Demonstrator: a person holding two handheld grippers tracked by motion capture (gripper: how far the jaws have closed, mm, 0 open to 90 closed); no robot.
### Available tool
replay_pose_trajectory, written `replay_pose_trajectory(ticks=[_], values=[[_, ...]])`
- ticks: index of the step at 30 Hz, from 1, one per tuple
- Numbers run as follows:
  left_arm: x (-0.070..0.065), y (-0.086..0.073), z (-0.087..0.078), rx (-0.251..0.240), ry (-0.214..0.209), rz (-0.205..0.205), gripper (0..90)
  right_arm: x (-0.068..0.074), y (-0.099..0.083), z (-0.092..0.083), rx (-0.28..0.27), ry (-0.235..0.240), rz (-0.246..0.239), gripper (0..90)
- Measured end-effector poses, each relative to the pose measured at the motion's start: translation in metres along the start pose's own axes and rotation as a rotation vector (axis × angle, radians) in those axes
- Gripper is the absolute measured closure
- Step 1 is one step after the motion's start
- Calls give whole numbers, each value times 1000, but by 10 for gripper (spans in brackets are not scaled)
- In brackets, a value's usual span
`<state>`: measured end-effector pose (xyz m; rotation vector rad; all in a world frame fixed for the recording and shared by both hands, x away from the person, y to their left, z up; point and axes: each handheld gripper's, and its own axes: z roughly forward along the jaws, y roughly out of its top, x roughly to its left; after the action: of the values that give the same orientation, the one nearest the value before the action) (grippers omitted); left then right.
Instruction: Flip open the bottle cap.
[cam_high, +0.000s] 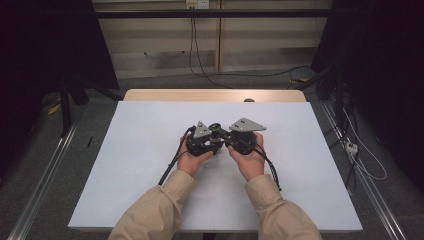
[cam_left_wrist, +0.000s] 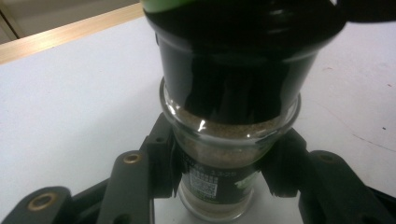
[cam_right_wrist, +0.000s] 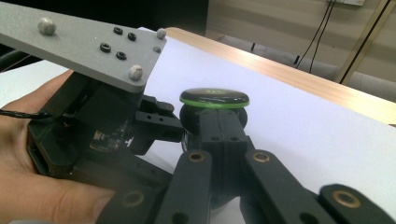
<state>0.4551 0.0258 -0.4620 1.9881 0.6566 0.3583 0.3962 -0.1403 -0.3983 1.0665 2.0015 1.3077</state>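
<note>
A small glass spice jar (cam_left_wrist: 219, 161) holds brown powder and has a black cap (cam_left_wrist: 233, 60) with a green-rimmed lid (cam_right_wrist: 214, 98). It is held upright just above the white table top (cam_high: 150, 150), near the middle. My left gripper (cam_left_wrist: 219, 163) is shut on the jar's glass body, one black jaw on each side. My right gripper (cam_right_wrist: 219, 128) comes at the cap from the other side. Its jaws are pressed together and their tips rest against the cap's side, just under the lid. In the high view the jar (cam_high: 215, 127) sits between the left gripper (cam_high: 202, 137) and right gripper (cam_high: 242, 132).
The left gripper's grey plate (cam_right_wrist: 84, 42) and a hand (cam_right_wrist: 42, 186) are close on the left of the right gripper view. A wooden table edge (cam_high: 215, 95) runs along the back. Cables (cam_high: 170, 165) trail from both grippers toward the person.
</note>
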Motion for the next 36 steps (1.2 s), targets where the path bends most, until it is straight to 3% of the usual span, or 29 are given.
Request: replay_pose_trajectory(ticks=[36], values=[[0,0,0,4,2,4,534,0,9,4,-24,6,-13,900]])
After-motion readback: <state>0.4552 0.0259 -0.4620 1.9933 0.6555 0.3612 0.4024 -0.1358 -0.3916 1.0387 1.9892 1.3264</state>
